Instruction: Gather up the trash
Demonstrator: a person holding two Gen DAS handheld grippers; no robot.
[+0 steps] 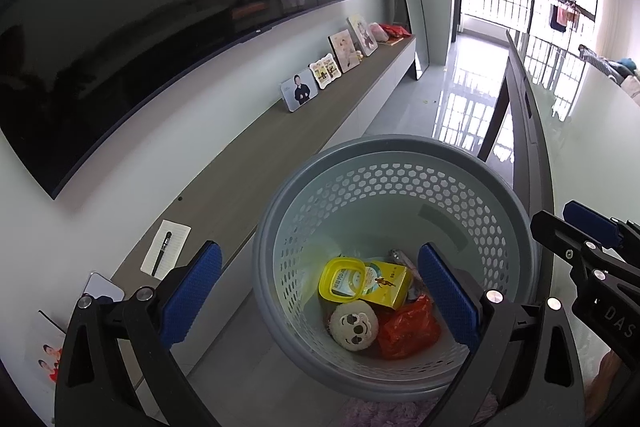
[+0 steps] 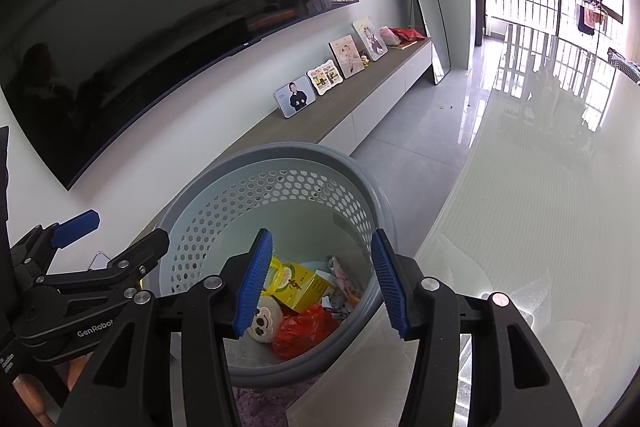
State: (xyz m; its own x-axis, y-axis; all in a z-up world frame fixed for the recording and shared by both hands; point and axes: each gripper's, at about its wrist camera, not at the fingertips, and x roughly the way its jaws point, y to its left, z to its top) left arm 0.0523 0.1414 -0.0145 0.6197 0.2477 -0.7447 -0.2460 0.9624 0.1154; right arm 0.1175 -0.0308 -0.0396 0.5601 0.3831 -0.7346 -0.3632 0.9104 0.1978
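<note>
Living-room floor, grey perforated wastebasket point(image 1: 400, 163) holding trash, left claw point(image 1: 320, 291) and right claw point(image 2: 320, 283) both open, empty above it.

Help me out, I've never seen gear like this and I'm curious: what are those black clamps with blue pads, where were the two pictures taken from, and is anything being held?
They are two hand-held grippers, one in each of a person's hands, each with a wide-angle camera looking along its fingers. One picture is from the left gripper, the other from the right gripper; each also catches the other gripper at its edge. Both hang open over a grey perforated bin and hold nothing. Inside the bin lie a yellow box, a yellow lid, a round plush face and a red wrapper. Behind are a television and a long shelf with photo frames.
</note>
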